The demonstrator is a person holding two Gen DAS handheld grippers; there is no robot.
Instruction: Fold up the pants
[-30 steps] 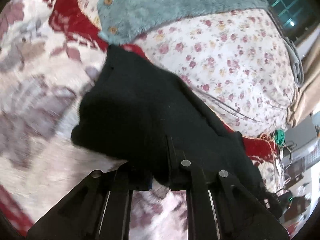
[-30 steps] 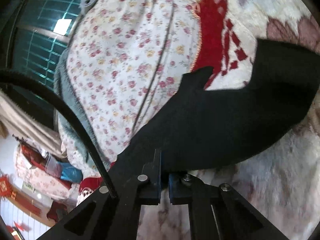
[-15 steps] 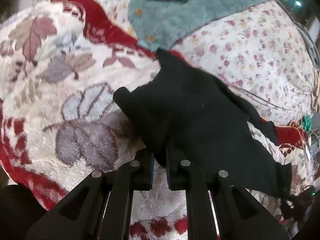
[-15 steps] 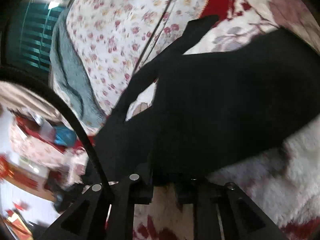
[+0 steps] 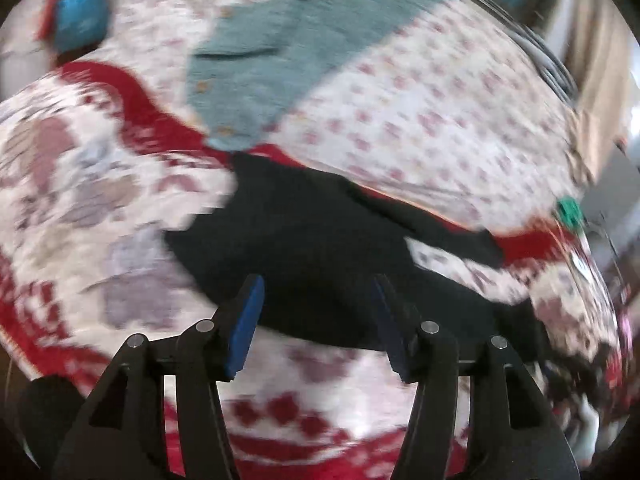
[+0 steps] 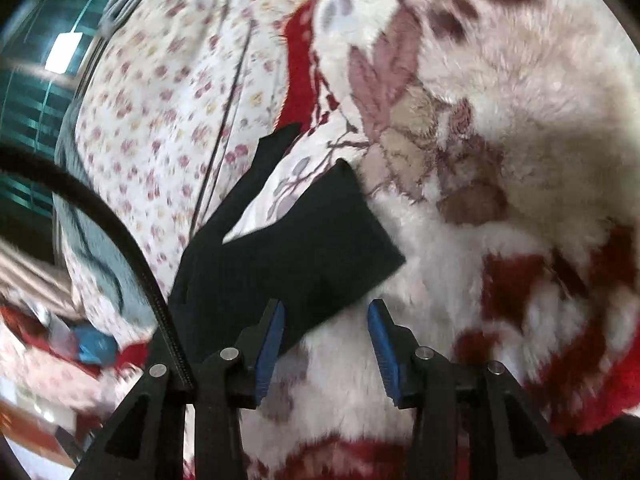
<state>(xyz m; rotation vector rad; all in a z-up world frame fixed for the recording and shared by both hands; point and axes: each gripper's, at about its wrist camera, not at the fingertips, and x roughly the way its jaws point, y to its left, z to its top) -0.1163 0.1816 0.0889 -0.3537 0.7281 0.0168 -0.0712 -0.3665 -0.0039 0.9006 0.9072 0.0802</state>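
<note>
The black pants [image 5: 304, 240] lie folded over on a fluffy white and red blanket [image 5: 80, 208], seen blurred in the left wrist view. My left gripper [image 5: 316, 304] hovers over their near edge, its jaws opening, and the blue pads do not press on the cloth. In the right wrist view the pants [image 6: 304, 256] lie just ahead, one leg end pointing up toward the floral quilt. My right gripper [image 6: 325, 330] is opening too; only the pants' near corner reaches toward its left pad, and nothing is gripped.
A teal fleece garment [image 5: 288, 60] lies on a floral quilt [image 5: 420, 120] beyond the pants. A black cable [image 6: 120, 236] crosses the left of the right wrist view. A window [image 6: 28, 92] and room clutter show at the left edge.
Both grippers were shut on the black pants; now both have let go and stand open. The pants have dropped onto the blanket, and both hands have pulled back from them.
</note>
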